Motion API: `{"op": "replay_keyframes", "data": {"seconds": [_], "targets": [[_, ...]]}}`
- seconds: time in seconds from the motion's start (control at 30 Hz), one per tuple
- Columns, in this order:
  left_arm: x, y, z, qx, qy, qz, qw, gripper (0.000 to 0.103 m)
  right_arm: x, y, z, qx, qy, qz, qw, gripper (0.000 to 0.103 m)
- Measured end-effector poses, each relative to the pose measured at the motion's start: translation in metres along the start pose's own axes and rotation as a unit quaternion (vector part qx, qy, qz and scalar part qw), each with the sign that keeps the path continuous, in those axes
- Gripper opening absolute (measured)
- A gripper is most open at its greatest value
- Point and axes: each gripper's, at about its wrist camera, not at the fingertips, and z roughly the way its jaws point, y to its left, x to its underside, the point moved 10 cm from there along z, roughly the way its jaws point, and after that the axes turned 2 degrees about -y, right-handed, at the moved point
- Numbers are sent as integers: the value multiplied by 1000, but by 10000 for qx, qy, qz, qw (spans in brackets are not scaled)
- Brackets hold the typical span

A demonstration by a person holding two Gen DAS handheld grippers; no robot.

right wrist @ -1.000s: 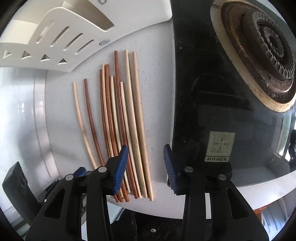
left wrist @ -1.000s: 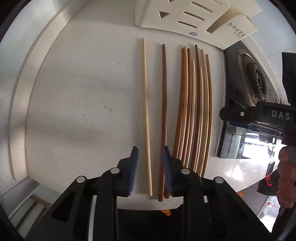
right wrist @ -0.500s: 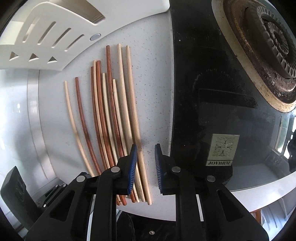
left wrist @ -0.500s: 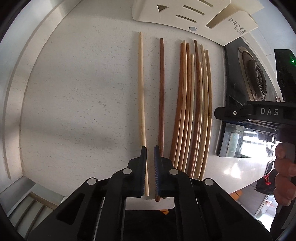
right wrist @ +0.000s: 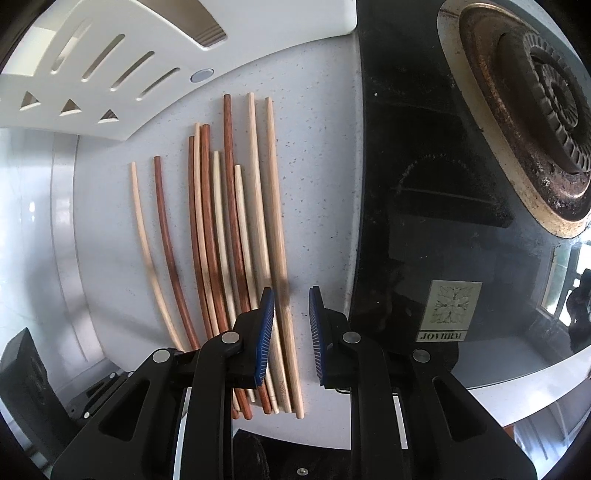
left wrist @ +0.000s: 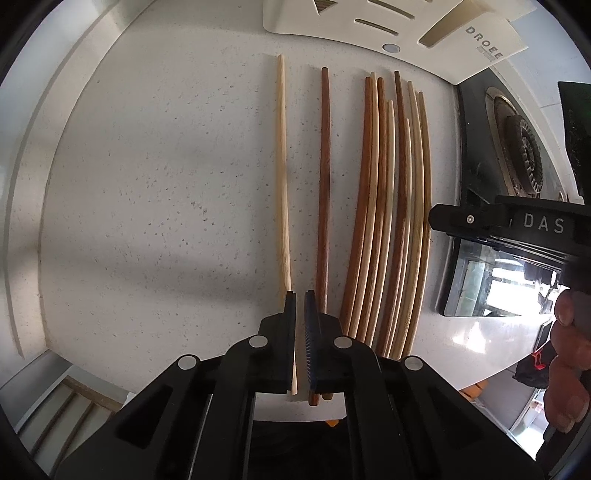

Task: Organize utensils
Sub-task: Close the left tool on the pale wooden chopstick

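Note:
Several wooden chopsticks lie lengthwise on the white speckled counter (left wrist: 147, 184). A pale chopstick (left wrist: 282, 166) and a dark brown chopstick (left wrist: 325, 177) lie apart on the left; a bundle of mixed chopsticks (left wrist: 391, 206) lies to their right. My left gripper (left wrist: 300, 295) is nearly shut, its jaws just right of the pale chopstick's near end; whether it grips it is unclear. My right gripper (right wrist: 291, 295) is open over the rightmost chopstick (right wrist: 277, 221) of the bundle (right wrist: 221, 221).
A white slotted utensil holder (left wrist: 369, 22) stands at the counter's far edge, also in the right wrist view (right wrist: 110, 55). A black glass stove (right wrist: 424, 184) with a rusty burner (right wrist: 535, 110) lies right of the chopsticks. The counter's front edge is just below both grippers.
My left gripper closed from open to nearly shut beside the pale chopstick. My right gripper narrowed, then opened a little, and shifted left over the bundle's right edge.

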Motion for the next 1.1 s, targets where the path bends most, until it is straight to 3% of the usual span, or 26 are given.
{"op": "replay_keyframes", "data": {"seconds": [0.07,0.2,0.37,0.67,0.77,0.83,0.97,1.1], "targets": [[0,-1,2,-76,72,30,9999,5,-1,-2,-4,-1,-67,-11,10000,20],[1,-8,10,-382,260,54,9989,15,1,-1,-10,-149,-140,19,9998,20],[1,-8,11,-516,276,25,9983,3,2,-5,-13,-275,-124,34,9995,20],[5,7,8,-109,298,-151,9994,0,-1,-20,-15,-419,-47,130,9990,20],[6,12,-5,-59,106,-123,9999,0,-2,-23,-18,-444,-66,160,9989,20],[6,15,-14,-31,14,-144,9999,3,-3,-30,-21,-449,-85,181,9988,20],[4,33,-25,13,-137,-278,9995,28,0,-32,-22,-487,-91,211,9985,20],[-8,42,-29,-100,-230,-252,9994,41,2,-32,-24,-520,-95,203,9984,20]]}}
